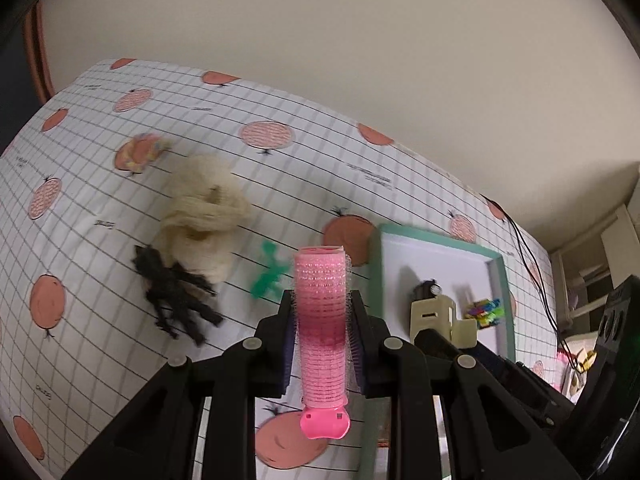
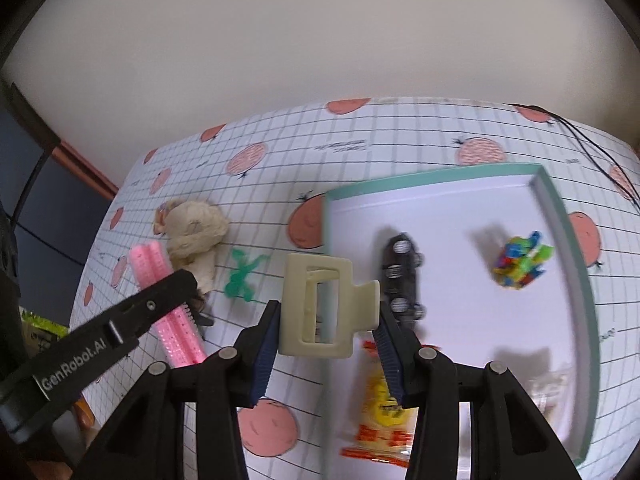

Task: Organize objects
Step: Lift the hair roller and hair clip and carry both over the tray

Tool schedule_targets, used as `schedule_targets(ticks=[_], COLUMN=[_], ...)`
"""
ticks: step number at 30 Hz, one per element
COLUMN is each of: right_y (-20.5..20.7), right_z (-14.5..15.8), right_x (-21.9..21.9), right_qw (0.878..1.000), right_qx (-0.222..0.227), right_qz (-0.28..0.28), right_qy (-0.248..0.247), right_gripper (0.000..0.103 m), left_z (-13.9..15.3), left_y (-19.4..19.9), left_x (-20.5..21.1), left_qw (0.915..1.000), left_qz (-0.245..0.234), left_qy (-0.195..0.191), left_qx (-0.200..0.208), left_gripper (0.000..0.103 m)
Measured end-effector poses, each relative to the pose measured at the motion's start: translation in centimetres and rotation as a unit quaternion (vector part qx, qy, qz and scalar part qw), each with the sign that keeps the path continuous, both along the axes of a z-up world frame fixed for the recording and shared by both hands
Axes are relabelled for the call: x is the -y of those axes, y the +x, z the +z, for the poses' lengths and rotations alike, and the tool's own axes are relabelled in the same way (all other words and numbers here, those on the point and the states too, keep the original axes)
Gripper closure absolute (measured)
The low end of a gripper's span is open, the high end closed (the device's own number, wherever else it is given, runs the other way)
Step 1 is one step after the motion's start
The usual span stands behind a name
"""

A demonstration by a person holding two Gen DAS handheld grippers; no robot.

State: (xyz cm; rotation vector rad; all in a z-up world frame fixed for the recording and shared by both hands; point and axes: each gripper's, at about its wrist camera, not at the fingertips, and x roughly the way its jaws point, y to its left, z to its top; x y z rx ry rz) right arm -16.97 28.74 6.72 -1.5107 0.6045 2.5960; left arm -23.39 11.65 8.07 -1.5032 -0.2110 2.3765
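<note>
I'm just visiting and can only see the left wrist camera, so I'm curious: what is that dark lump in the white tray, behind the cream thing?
Observer: The right wrist view shows it is a black toy car, wheels showing, inside the tray.
Operator: And the cream thing in front of it?
Observer: A cream claw clip, clamped between the pads of the right gripper, over the tray's left edge.
Operator: Is there anything in the tray I'm missing?
Observer: Yes, a yellow and orange packet lies at the near end, partly behind one finger of the right gripper.
</note>
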Motion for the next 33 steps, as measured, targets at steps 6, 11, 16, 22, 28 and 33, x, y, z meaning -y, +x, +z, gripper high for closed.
schedule_targets(ticks=[6,11,16,22,28,33], right_y=[1.4,2.5,3.3,3.8,3.3,2.9], right_z=[0.3,0.5,0.5,-0.1,-1.3,-2.5], right_x=[-3.0,-5.3,-7.2,-8.4,-8.0,-7.7], right_qw=[1.000,0.999,0.998,0.998,0.998,0.997], right_qx=[-0.002,-0.003,-0.002,0.005,0.026,0.042], right_qz=[-0.024,-0.044,-0.058,-0.068,-0.063,-0.059], right_qy=[0.001,0.002,0.003,0.002,0.017,0.020], right_gripper=[0.055,0.055,0.055,0.055,0.055,0.055], left_z=[-0.1,-0.7,-1.5,-2.7,-3.9,-4.4], left_y=[1.0,1.8,2.2,2.3,2.0,1.9], left_x=[-3.2,-5.8,-7.5,-9.0,-9.1,-9.6], left_qw=[0.9995,0.9983,0.9972,0.9963,0.9963,0.9964], left_qz=[-0.030,-0.058,-0.073,-0.084,-0.081,-0.080], left_qy=[0.001,-0.009,-0.011,-0.010,-0.012,-0.020], left_qx=[-0.001,0.004,0.010,0.016,0.026,0.016], left_gripper=[0.078,0.078,0.078,0.078,0.078,0.078])
